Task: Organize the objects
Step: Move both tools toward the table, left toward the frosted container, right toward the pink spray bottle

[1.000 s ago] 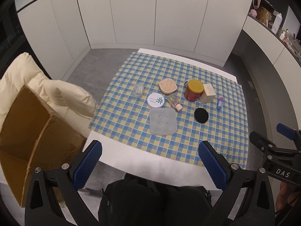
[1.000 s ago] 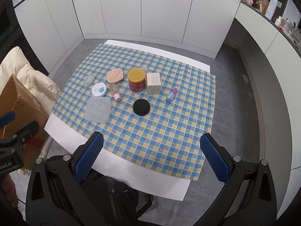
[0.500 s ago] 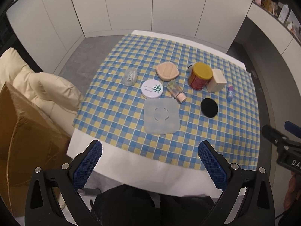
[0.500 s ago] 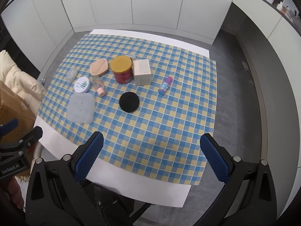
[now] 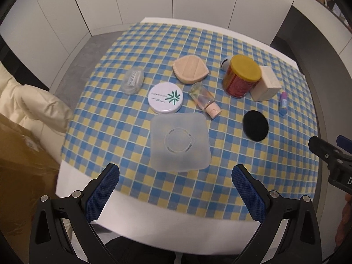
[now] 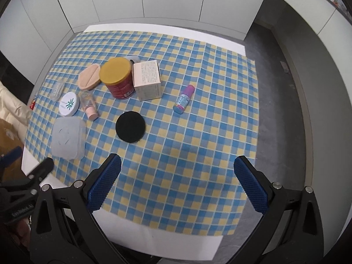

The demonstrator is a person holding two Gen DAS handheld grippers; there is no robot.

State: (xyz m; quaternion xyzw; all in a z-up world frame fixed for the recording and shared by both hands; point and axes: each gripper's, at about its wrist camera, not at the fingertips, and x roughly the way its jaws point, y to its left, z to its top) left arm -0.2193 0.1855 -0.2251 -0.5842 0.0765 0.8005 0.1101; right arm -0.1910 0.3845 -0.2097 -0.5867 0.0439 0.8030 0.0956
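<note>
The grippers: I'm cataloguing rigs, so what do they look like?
Both the left gripper and right gripper have matte black angular arms with silver bolts, and blue cross-hatched textured pads on the fingers. White lettering marks each body, only partly legible.

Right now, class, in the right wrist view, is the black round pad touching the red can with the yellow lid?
No. The black round pad lies by itself on the checked cloth, with bare squares between it and the red can.

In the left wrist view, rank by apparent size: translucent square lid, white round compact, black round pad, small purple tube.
1. translucent square lid, though it lies nearest the camera
2. white round compact
3. black round pad, close to the compact, so that order is unsure
4. small purple tube
</note>
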